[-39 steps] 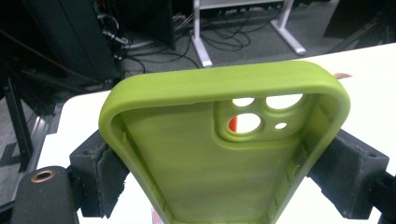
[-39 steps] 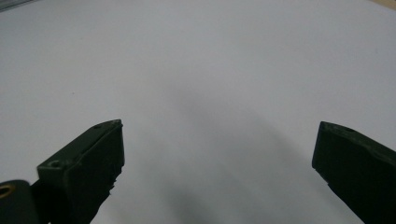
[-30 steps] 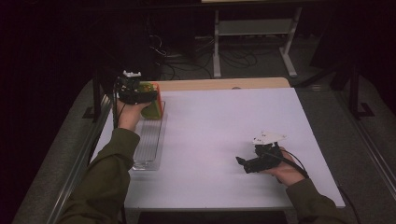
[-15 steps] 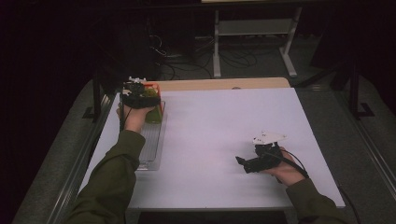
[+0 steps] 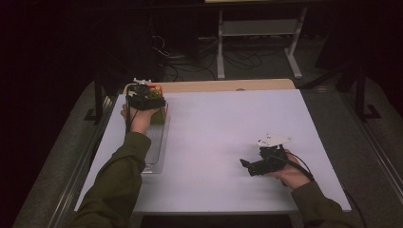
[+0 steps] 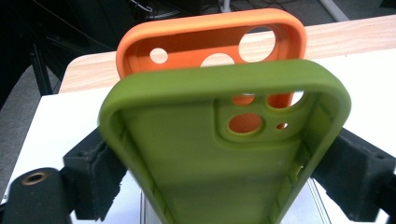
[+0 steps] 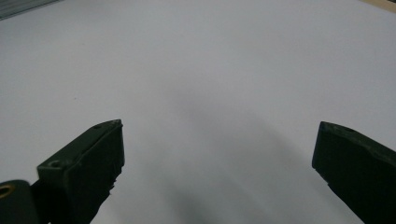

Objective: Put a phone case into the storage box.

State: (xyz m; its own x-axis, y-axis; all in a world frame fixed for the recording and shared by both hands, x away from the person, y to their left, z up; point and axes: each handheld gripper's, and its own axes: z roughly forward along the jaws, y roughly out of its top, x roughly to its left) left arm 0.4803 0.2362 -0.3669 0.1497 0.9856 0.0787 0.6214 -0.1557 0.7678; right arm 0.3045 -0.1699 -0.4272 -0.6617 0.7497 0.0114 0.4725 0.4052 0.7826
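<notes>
Tongs on the left are pinching a green phone case by its two long edges, the black pads pressed against its sides. Behind the green case, at the far end of the clear rack, an orange phone case stands upright, its camera holes showing through those of the green one. From the high view, the left tongs hold the green case over the rack's far end, just in front of the orange one and close to the far left corner of the white counter.

Well to the right of the rack, the right tongs rest low over bare counter, spread wide with nothing between them.

My guess is that the step in hand is either slotting the green case into the rack next to the orange one or lifting it out; I cannot tell whether its lower edge is seated in a slot. Either way, the next move calls for keeping the case upright and clear of the orange one so that neighbour isn't knocked over.
</notes>
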